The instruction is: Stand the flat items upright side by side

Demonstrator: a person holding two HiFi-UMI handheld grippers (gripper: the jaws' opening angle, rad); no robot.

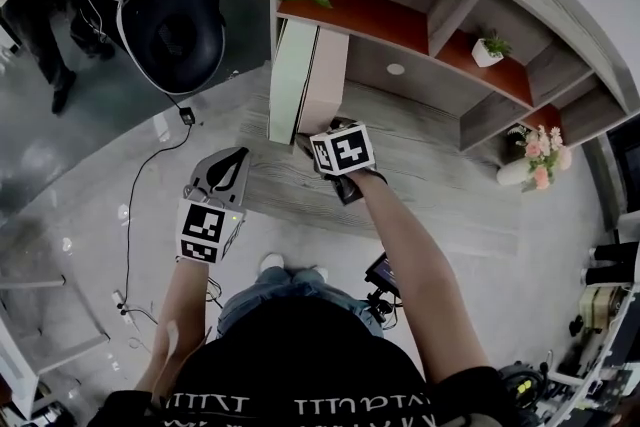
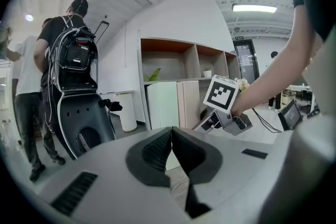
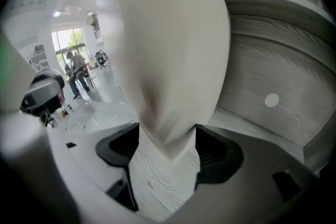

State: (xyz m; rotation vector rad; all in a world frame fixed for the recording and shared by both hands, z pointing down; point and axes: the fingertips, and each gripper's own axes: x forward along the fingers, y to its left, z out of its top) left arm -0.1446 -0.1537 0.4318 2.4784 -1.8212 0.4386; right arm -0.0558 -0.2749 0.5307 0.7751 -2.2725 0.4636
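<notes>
Over on the left, the left tool (image 1: 228, 167) just hangs above the grey floor (image 1: 120, 165), jaws pressed together with nothing in them. Next over, a pale green board (image 1: 292, 80) stands upright on the wood-grain platform (image 1: 430, 160) in front of the shelf unit (image 1: 420, 5). A pinkish board (image 1: 326, 85) stands upright just beside it, face to face. The right tool (image 1: 308, 141) is clamped on the pinkish board's near edge, its marker cube facing up.
</notes>
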